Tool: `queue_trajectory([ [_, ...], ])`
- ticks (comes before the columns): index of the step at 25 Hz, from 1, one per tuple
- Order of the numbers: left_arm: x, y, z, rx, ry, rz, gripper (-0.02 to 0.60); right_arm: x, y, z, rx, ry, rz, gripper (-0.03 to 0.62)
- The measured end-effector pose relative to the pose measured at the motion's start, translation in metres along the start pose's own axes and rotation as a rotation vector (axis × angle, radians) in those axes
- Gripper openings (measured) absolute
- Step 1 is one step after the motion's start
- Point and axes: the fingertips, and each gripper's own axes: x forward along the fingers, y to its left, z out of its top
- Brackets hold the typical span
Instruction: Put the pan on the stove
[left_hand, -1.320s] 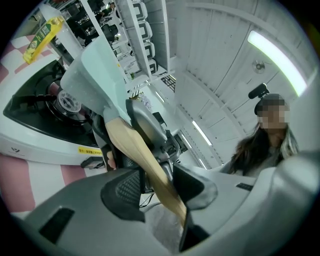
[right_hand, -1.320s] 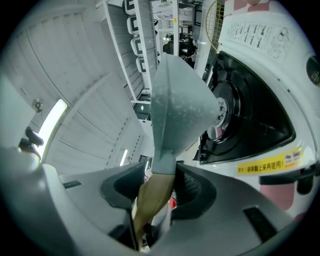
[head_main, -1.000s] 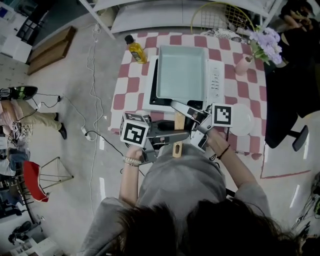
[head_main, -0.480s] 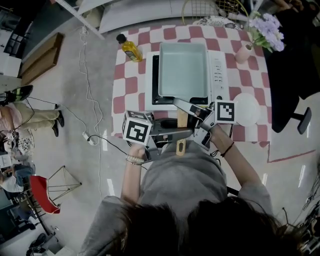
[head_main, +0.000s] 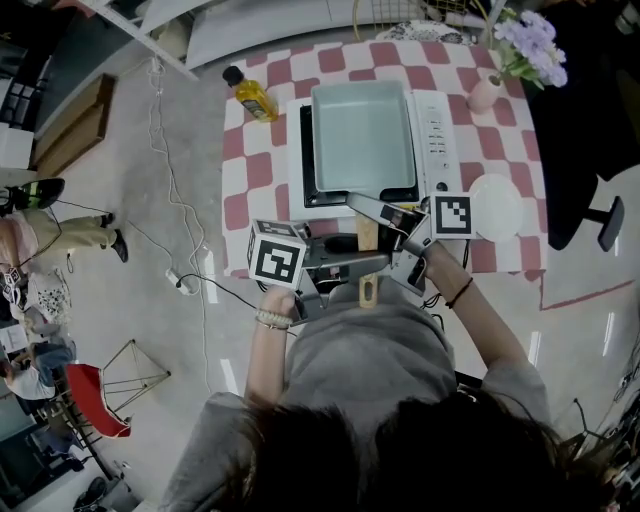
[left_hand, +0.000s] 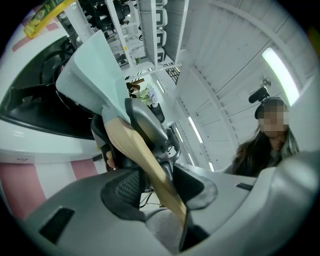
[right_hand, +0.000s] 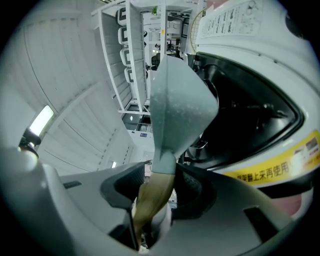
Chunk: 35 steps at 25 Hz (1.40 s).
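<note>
While clamped on the wooden handle (head_main: 367, 240) from opposite sides, by the near edge of the worktop (head_main: 258, 165) — left hand-held gripper (head_main: 362, 268) pressed on the outer part of the wood, right hand-held gripper (head_main: 368, 220) closed where wood meets the metal socket. Pale green rectangular pan (head_main: 362, 135) over the black top of the white stove (head_main: 432, 140), middle of the worktop — cannot tell if resting. Oil bottle (head_main: 252, 95) toward the far left corner, pink vase (head_main: 487, 95) at the far right corner, white plate (head_main: 497, 205) just beside the stove, by the right edge.

The pan (head_main: 362, 135) lies over stove (head_main: 435, 140), bottle (head_main: 252, 97) leftward
</note>
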Motion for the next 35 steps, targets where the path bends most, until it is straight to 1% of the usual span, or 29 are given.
queue_trajectory([
  [4,-0.0007,0.0017,0.0010,-0.010,-0.009,-0.004,0.186,0.0009,-0.0017,0.0005,0.020,-0.001,0.000,0.182],
  [19,-0.0019,0.0038,0.0027,-0.030,-0.023,-0.005,0.186,0.0025,-0.0067,0.0012,0.033,0.007,-0.001,0.181],
  [35,-0.0013,0.0096,-0.0026,-0.027,-0.005,-0.001,0.186,0.0023,-0.0107,-0.0012,0.032,0.008,-0.004,0.181],
])
